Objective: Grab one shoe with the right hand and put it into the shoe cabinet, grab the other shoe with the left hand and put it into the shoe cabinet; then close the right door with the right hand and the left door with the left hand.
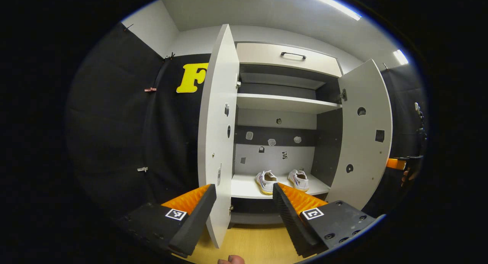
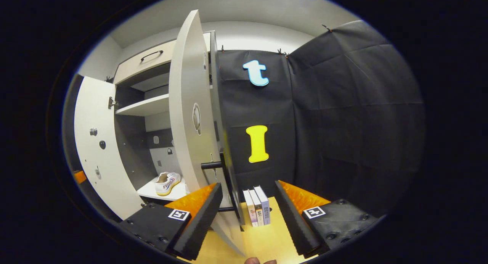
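A: Our left gripper [image 1: 244, 208] has its fingers spread wide apart, nothing between them but the free edge of the left door [image 1: 217, 134], which stands edge-on to us and cuts down between the two fingers.

B: And our right gripper [image 2: 248, 214] is likewise parted and empty. The right door [image 2: 190, 115] stands open, its edge running down between our fingers, the dark bar handle [image 2: 225, 176] on its outer face just ahead.

A: Through the left gripper view we see the shoe cabinet [image 1: 286, 103] open, with bare wooden floor [image 1: 251, 245] in front of it. Both shoes are in, on the lowest white shelf [image 1: 244, 187]: the left shoe [image 1: 266, 181] and the right shoe [image 1: 299, 179], side by side, near each other but apart.

B: Their long axes run front to back. Heels look to face us, toes toward the back panel, though they're small and we can't be sure.

A: The right door [image 1: 362, 134] swings out on the far side.

B: Three books [image 2: 257, 206] stand upright on the floor by the black cloth.
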The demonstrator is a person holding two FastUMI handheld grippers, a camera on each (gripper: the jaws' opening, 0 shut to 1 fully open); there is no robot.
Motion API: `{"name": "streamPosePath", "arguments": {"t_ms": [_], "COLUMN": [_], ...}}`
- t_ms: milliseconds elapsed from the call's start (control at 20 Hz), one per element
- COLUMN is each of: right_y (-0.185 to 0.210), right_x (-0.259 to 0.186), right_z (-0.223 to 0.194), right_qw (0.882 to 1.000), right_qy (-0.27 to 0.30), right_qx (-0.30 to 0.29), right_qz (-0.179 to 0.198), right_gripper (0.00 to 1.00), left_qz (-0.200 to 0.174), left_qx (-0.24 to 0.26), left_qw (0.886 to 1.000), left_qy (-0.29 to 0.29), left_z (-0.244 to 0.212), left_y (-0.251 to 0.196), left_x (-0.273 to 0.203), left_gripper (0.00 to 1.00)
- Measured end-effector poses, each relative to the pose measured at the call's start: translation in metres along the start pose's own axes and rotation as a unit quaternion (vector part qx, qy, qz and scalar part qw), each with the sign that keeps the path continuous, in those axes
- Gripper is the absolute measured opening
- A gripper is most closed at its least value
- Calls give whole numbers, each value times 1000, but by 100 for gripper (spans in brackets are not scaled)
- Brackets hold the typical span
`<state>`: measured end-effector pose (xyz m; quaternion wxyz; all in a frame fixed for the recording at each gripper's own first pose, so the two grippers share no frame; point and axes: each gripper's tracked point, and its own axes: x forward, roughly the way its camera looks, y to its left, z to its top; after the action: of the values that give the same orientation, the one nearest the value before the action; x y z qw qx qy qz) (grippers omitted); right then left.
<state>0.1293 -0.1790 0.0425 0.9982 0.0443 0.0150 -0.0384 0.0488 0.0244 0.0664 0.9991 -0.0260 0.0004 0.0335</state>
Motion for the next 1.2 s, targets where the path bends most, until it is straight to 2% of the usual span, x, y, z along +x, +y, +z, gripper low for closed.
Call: {"name": "streamPosePath", "arguments": {"t_ms": [100, 250, 350, 700, 900, 1200], "right_y": [-1, 10, 23, 125, 190, 237], "right_x": [0, 0, -1, 11, 3, -9], "right_z": [6, -1, -3, -18, -36, -39], "right_qw": [1000, 1000, 1000, 996, 987, 981], "right_qy": [-14, 8, 9, 19, 50, 52], "right_qx": [-24, 22, 23, 18, 34, 36], "right_qz": [-11, -1, 9, 91, 150, 186], "right_gripper": [93, 92, 95, 96, 97, 98], "left_qz": [0, 2, 1, 17, 32, 48], "left_qx": [1, 1, -2, 2, 4, -4], "left_qw": [1000, 1000, 1000, 1000, 999, 999], "left_qy": [1, 3, 4, 6, 9, 19], "left_z": [-1, -3, -2, -4, -5, -11], "left_y": [3, 7, 7, 27, 46, 70], "left_x": [-1, -1, -3, 0, -4, -5], "left_gripper": [94, 94, 94, 94, 94, 94]}}
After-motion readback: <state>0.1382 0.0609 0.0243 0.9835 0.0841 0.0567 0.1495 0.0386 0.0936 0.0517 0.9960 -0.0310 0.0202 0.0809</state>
